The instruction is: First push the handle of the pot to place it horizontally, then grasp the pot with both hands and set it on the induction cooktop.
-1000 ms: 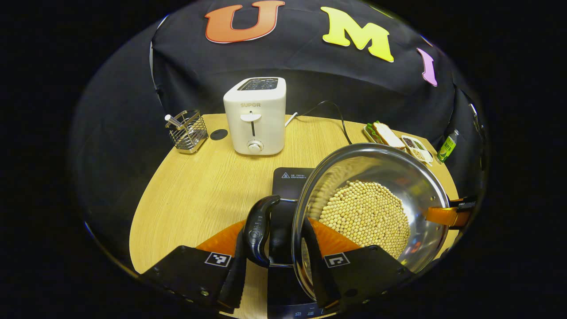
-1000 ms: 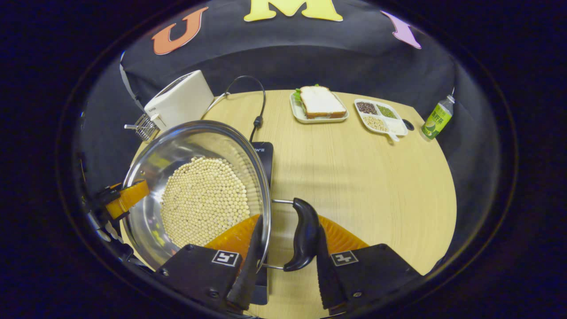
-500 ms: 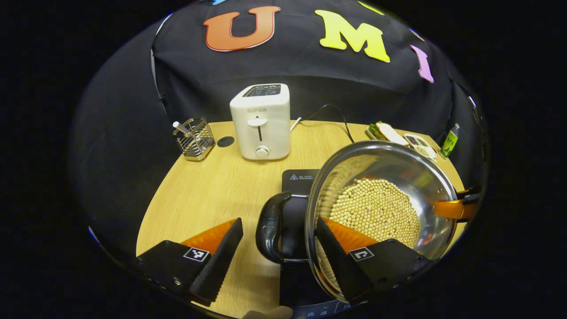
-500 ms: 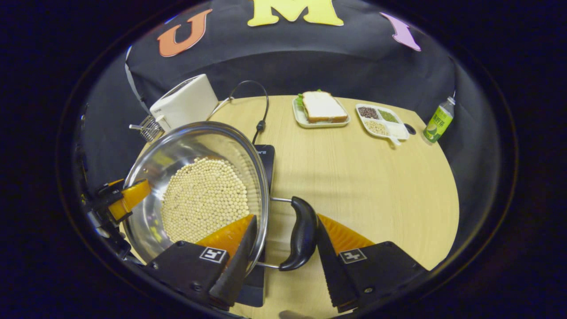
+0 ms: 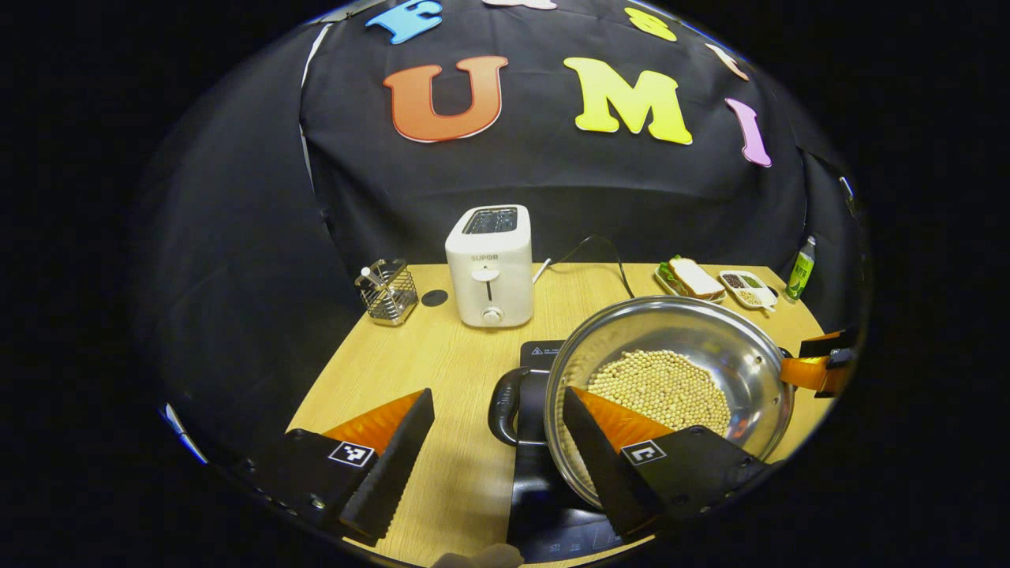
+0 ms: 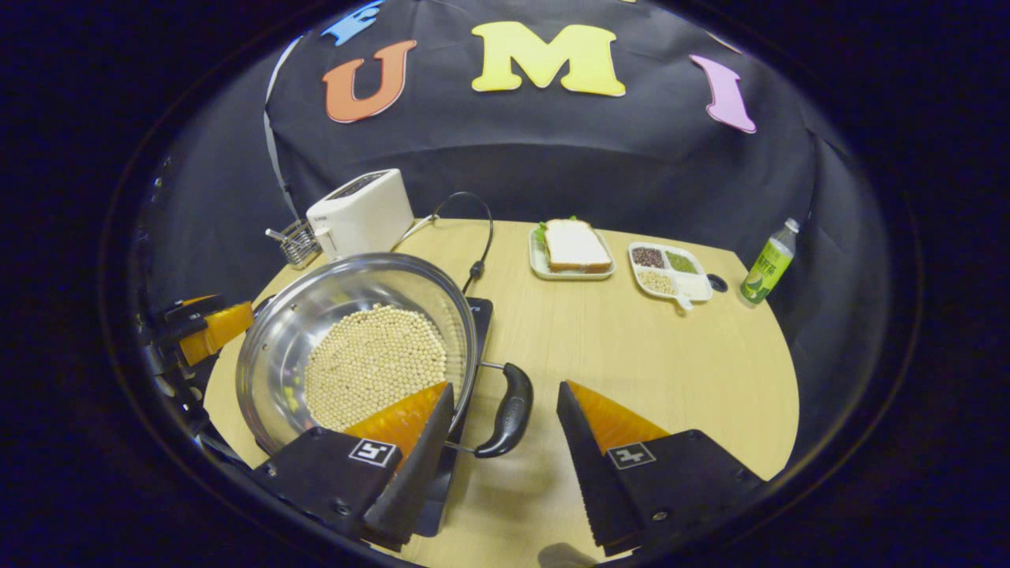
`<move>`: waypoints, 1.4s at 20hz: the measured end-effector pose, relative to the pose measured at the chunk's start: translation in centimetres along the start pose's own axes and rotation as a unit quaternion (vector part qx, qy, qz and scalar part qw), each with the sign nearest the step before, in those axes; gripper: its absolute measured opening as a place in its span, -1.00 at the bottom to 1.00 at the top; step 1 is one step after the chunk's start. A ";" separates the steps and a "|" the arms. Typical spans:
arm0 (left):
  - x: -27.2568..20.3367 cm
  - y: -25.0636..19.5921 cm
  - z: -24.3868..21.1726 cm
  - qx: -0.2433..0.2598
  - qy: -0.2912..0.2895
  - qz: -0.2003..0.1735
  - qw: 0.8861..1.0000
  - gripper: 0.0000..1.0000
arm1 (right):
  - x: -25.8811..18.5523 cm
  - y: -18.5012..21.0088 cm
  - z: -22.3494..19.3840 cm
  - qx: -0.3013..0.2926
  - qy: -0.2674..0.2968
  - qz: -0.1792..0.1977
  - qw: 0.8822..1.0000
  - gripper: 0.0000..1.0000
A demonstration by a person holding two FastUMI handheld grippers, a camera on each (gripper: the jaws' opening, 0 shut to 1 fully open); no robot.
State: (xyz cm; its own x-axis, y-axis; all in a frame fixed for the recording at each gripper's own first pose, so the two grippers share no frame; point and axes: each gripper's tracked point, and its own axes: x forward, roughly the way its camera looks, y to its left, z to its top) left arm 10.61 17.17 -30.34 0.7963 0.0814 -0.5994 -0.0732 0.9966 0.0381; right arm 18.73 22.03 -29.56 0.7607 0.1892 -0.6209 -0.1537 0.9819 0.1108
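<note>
The steel pot (image 5: 738, 375) (image 6: 276, 359), filled with pale beans (image 5: 663, 386) (image 6: 375, 359), rests on the black induction cooktop (image 5: 544, 493) (image 6: 478, 312). One black side handle (image 5: 503, 396) lies just beyond my left gripper (image 5: 497, 473), which is open and touches nothing. The opposite handle (image 6: 509, 410) sits just ahead of my right gripper (image 6: 505, 465), also open and apart from it. In each view the other gripper (image 5: 817, 369) (image 6: 207, 330) shows beyond the pot's far side.
A white toaster (image 5: 489, 268) (image 6: 359, 213) and a wire basket (image 5: 387, 292) stand at the back left. A sandwich plate (image 6: 572, 248), a divided dish (image 6: 669, 272) and a green bottle (image 6: 767, 264) sit at the back right. A black cable (image 6: 476, 272) runs to the cooktop.
Both grippers have opened off the pot's side handles and drawn back and up. The pot stays on the cooktop.
</note>
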 end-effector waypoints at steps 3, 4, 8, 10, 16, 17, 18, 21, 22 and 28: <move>-2.6 -1.6 1.2 0.000 -0.024 0.001 1.000 0.95 | -2.1 -1.3 0.5 -0.015 -0.021 -0.009 1.000 0.73; -3.4 -2.2 1.7 0.001 -0.034 0.002 0.999 0.95 | -2.8 -1.9 0.8 -0.018 -0.028 -0.013 0.999 0.66; -6.4 -5.5 3.1 0.011 -0.060 -0.004 0.998 0.95 | -6.2 -4.9 1.4 -0.013 -0.054 -0.022 0.998 0.66; -8.2 -7.8 3.7 0.010 -0.068 -0.011 0.998 0.94 | -7.9 -6.8 1.6 -0.012 -0.067 -0.029 0.997 0.66; -13.0 -14.4 6.1 0.005 -0.091 -0.018 0.996 0.94 | -13.8 -13.0 2.5 -0.026 -0.104 -0.037 0.994 0.72; -13.9 -15.3 6.8 0.009 -0.099 -0.016 0.995 0.95 | -15.0 -14.0 3.0 -0.025 -0.114 -0.039 0.992 0.73; -14.8 -16.3 7.6 0.014 -0.108 -0.017 0.994 0.94 | -16.1 -14.7 3.3 -0.026 -0.121 -0.037 0.992 0.66; -17.7 -19.3 10.2 0.023 -0.137 -0.021 0.990 0.94 | -19.6 -17.4 4.9 -0.028 -0.150 -0.038 0.988 0.93; -18.9 -20.2 11.3 0.024 -0.150 -0.022 0.988 0.94 | -20.9 -18.4 5.5 -0.028 -0.162 -0.039 0.986 1.00; -25.7 -24.0 16.8 0.024 -0.227 -0.020 0.973 0.94 | -29.3 -22.1 9.4 -0.023 -0.251 -0.048 0.967 0.99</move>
State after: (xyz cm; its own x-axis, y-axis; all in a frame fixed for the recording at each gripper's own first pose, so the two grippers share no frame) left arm 1.98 -8.62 -2.42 0.9822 0.0287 -0.1857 -0.0166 0.9977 0.0661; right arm 5.79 -5.06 -6.50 0.9812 0.0898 -0.1707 -0.0860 0.9959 0.0292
